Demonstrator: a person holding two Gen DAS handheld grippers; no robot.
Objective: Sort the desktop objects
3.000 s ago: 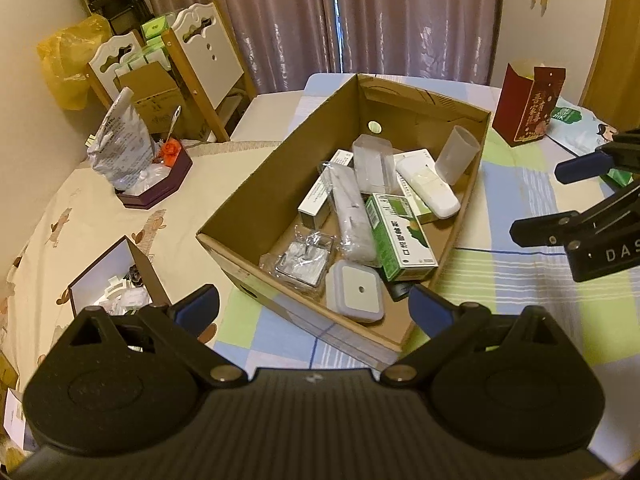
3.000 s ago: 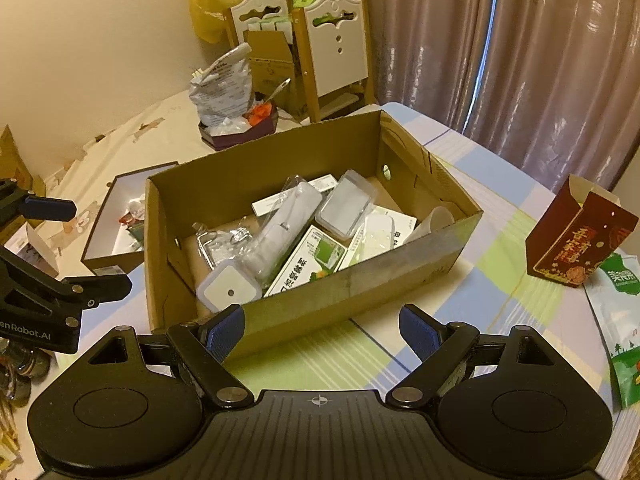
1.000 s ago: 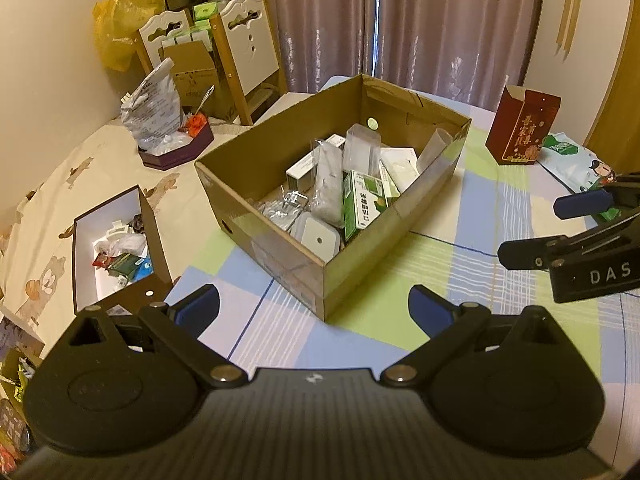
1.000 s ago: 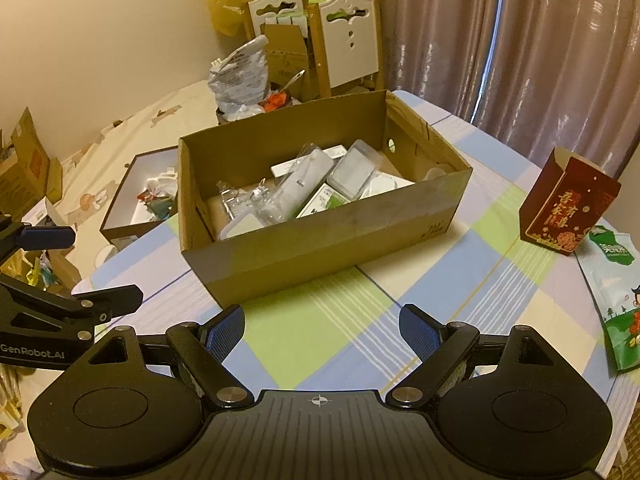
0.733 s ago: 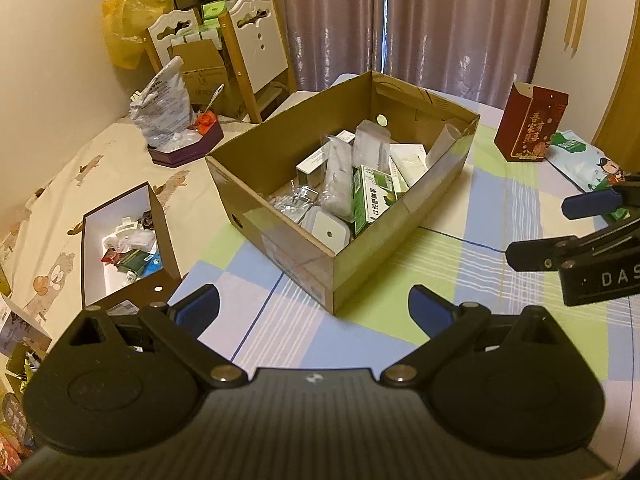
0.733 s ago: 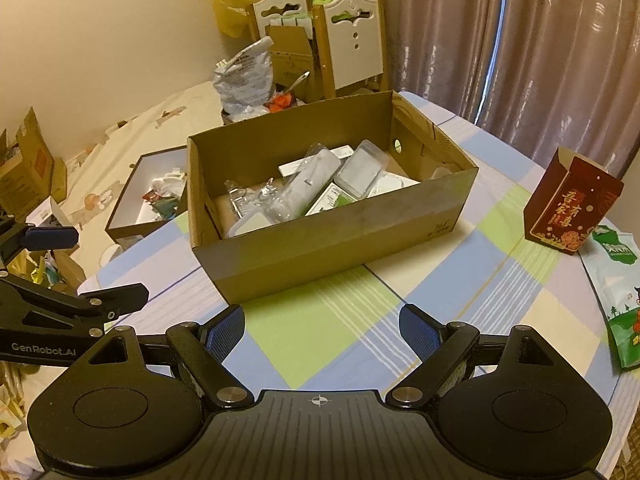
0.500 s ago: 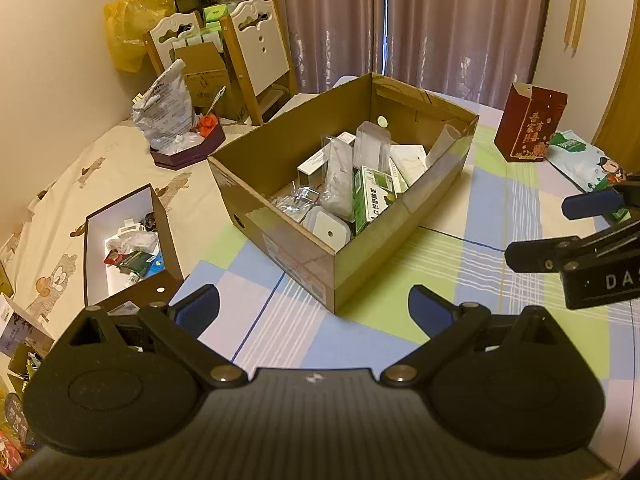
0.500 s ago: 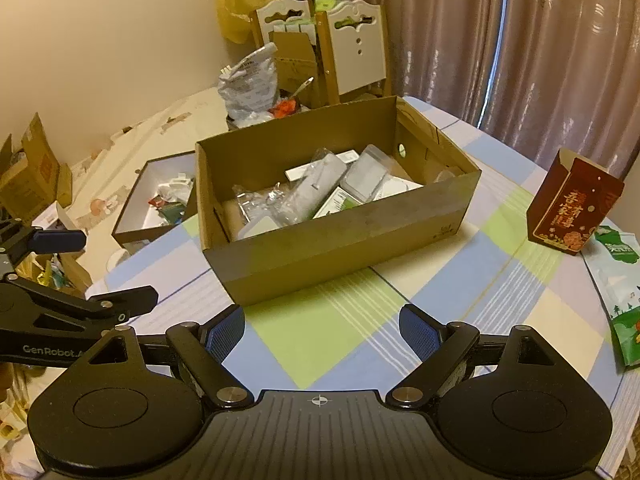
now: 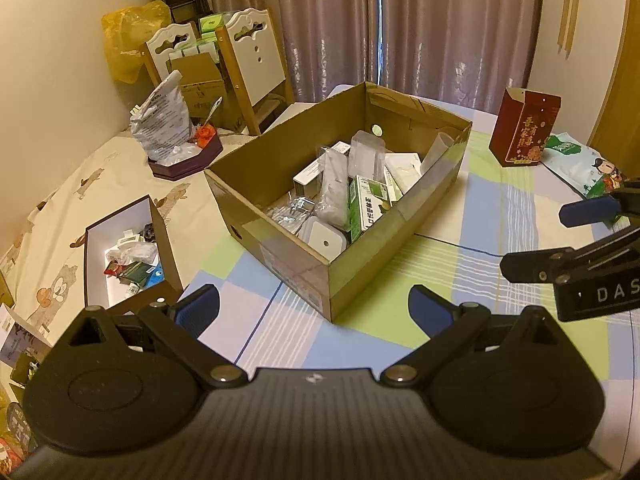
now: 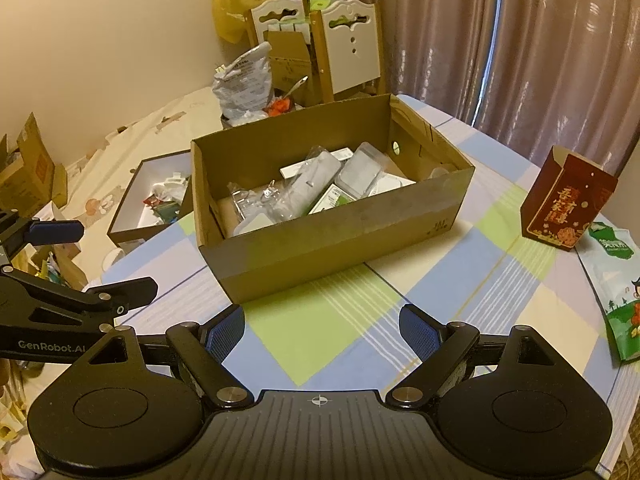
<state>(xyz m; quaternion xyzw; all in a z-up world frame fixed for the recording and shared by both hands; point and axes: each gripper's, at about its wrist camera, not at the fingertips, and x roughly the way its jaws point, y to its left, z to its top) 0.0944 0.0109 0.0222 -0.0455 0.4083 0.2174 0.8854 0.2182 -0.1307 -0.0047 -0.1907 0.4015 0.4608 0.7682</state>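
Note:
A brown cardboard box (image 9: 280, 240) (image 10: 340, 240) stands on the checked tablecloth and holds several items: a green and white carton (image 9: 366, 210), clear plastic cases (image 9: 366, 154), a white square container (image 9: 324, 240) and a wrapped grey roll (image 9: 332, 188). My left gripper (image 9: 314, 308) is open and empty, held back from the box's near corner. My right gripper (image 10: 322, 330) is open and empty, in front of the box's long side. Each gripper shows at the edge of the other's view.
A red paper bag (image 9: 524, 132) (image 10: 566, 204) stands right of the box, with a green snack packet (image 10: 618, 280) near the table's right edge. Off the table to the left are a small open box of clutter (image 9: 128, 256), a dark tray with a bag (image 9: 172, 136) and chairs (image 9: 252, 60).
Both grippers have drawn back and up from the box, so it looks smaller and farther. Both stayed open and empty. The box's contents have not moved.

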